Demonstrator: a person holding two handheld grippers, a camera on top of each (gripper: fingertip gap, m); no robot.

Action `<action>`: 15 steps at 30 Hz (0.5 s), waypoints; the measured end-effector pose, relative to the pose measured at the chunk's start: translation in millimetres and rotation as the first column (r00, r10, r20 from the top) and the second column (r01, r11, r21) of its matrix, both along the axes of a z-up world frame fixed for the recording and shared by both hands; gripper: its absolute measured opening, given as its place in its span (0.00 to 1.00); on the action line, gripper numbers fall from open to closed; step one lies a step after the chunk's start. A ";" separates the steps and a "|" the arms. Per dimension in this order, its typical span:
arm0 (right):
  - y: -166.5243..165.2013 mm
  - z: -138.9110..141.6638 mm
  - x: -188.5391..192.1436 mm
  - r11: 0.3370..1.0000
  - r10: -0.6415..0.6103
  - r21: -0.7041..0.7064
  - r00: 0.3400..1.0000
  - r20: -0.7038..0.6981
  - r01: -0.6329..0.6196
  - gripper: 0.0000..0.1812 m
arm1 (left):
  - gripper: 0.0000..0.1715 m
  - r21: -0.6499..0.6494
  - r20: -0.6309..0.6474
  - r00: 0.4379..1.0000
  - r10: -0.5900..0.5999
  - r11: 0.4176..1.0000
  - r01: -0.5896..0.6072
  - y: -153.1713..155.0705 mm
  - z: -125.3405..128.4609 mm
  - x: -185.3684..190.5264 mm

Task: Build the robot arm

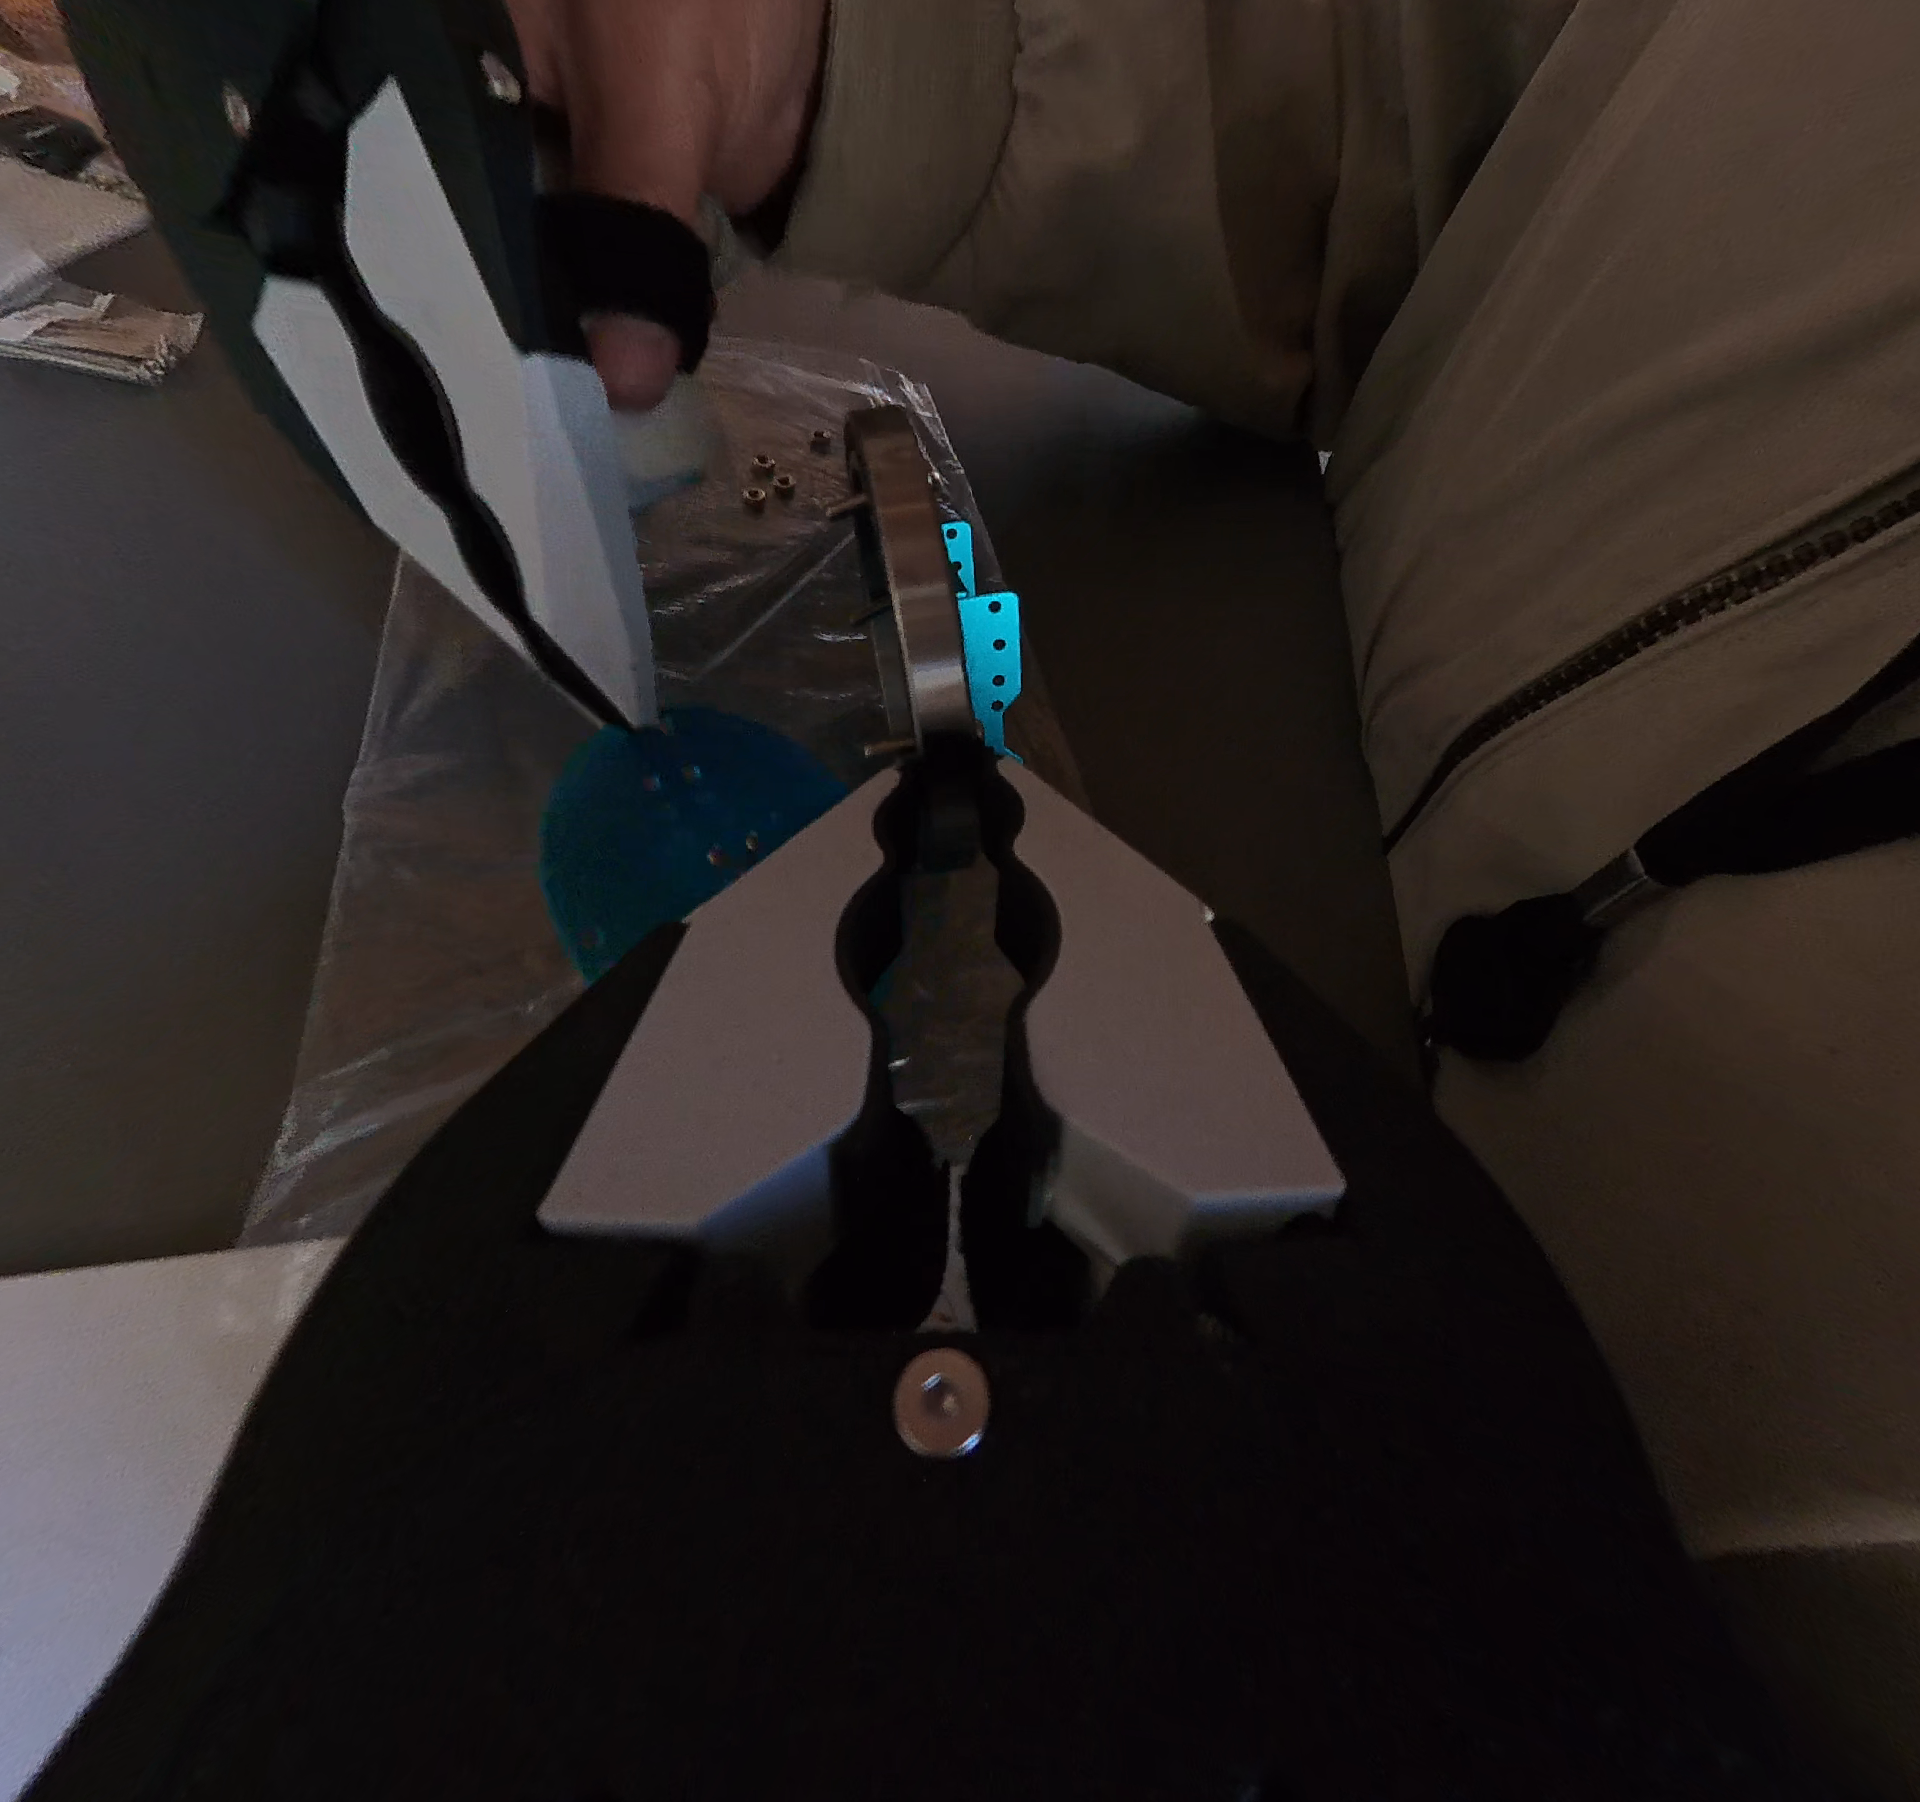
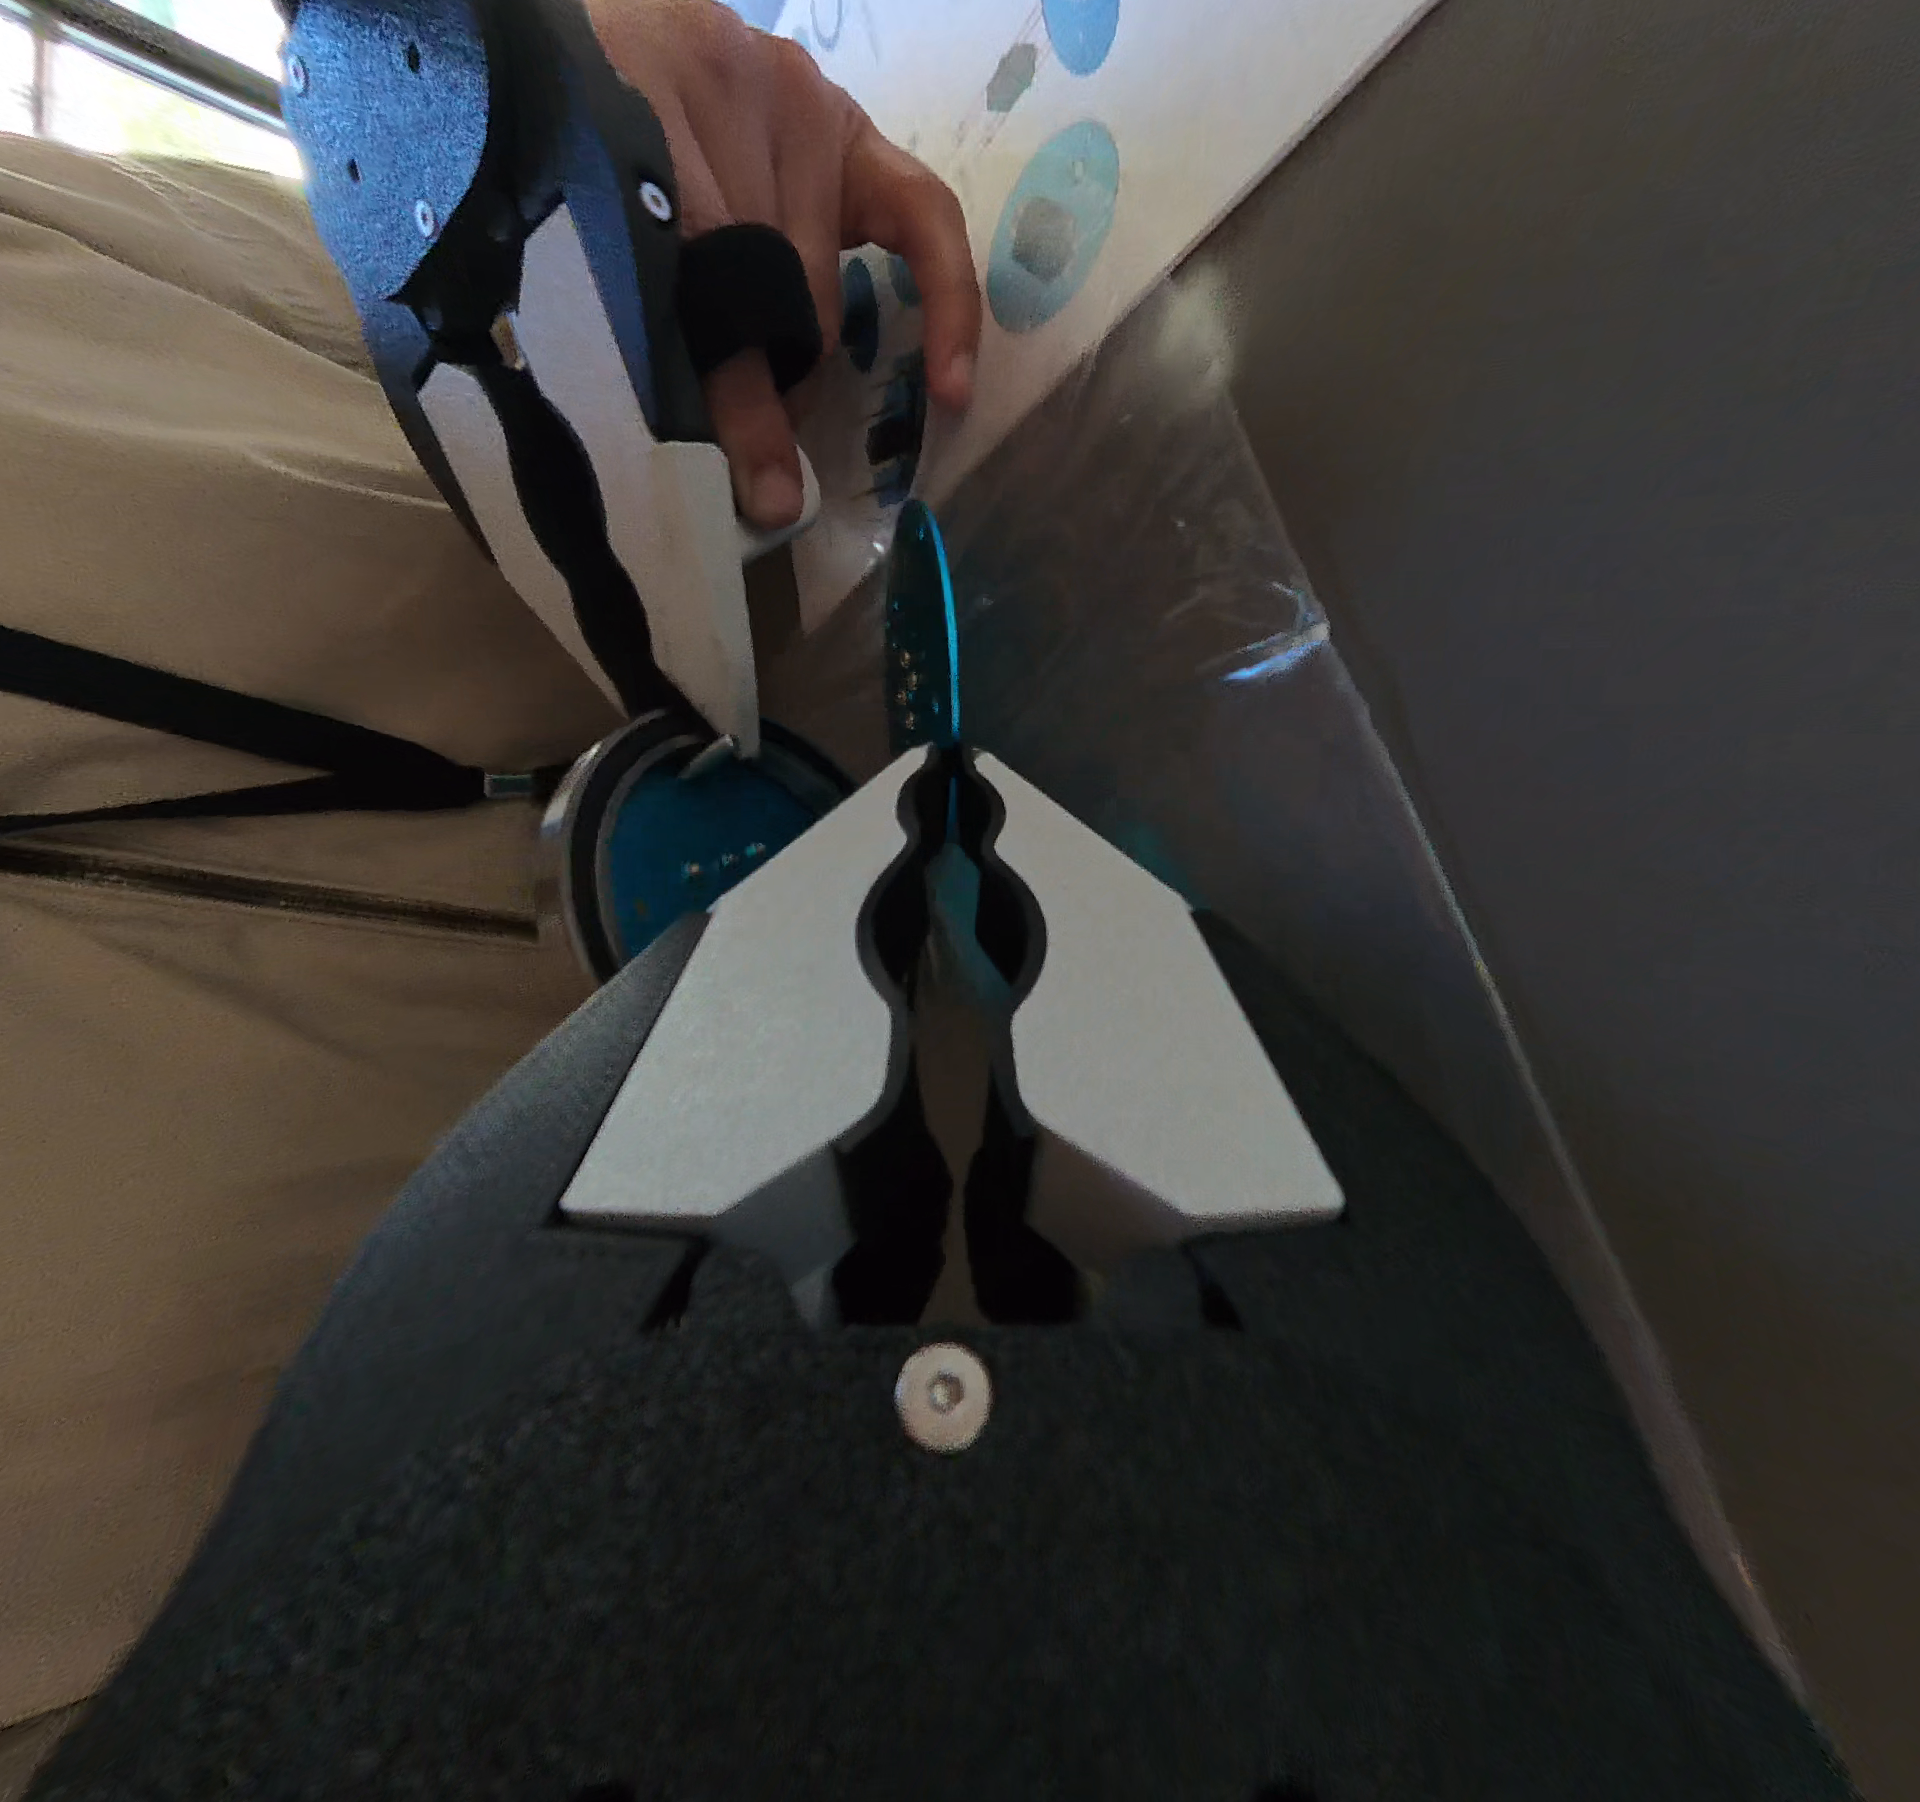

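Note:
My left gripper (image 1: 940, 765) is shut on the rim of a silver metal ring (image 1: 904, 589), which stands on edge with thin pins sticking out of its left face and cyan perforated brackets (image 1: 995, 656) behind it. In the right wrist view the ring (image 2: 582, 817) frames a blue plate (image 2: 696, 838), with the left gripper (image 2: 727, 744) on its rim. My right gripper (image 2: 940, 755) is shut on the edge of a blue round disc (image 2: 920, 630) with small holes, seen edge-on. In the left wrist view the right gripper (image 1: 636, 718) pinches that disc (image 1: 665, 838) just left of the ring.
A crinkled clear plastic sheet (image 1: 436, 921) covers the dark table (image 1: 156, 713) under the parts. Several small brass nuts (image 1: 774, 485) lie on it behind the ring. A printed instruction sheet (image 2: 1143, 38) lies beyond. A person's beige jacket (image 1: 1558, 402) is close on the right. One gripper's finger ends stand about 7 cm off the other's.

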State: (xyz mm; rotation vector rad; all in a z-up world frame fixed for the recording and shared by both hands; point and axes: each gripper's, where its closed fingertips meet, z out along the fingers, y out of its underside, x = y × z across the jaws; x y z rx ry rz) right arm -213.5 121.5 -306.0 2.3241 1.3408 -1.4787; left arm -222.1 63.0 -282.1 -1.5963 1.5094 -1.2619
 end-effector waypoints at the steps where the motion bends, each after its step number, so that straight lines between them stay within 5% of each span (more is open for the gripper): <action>1: 2.9 3.0 5.6 0.999 0.006 0.033 1.000 0.016 -0.006 0.00 | 0.06 0.000 0.000 1.000 0.000 1.000 0.000 -0.1 0.0 0.0; 10: 32.6 44.5 66.0 0.899 -0.017 0.420 0.950 0.313 -0.122 0.00 | 0.06 0.004 0.001 1.000 0.000 1.000 0.000 -0.8 0.1 0.0; 15: 26.7 40.3 71.0 0.850 -0.021 0.485 0.906 0.423 -0.206 0.00 | 0.06 0.005 0.001 1.000 0.001 1.000 -0.001 -1.1 0.1 0.0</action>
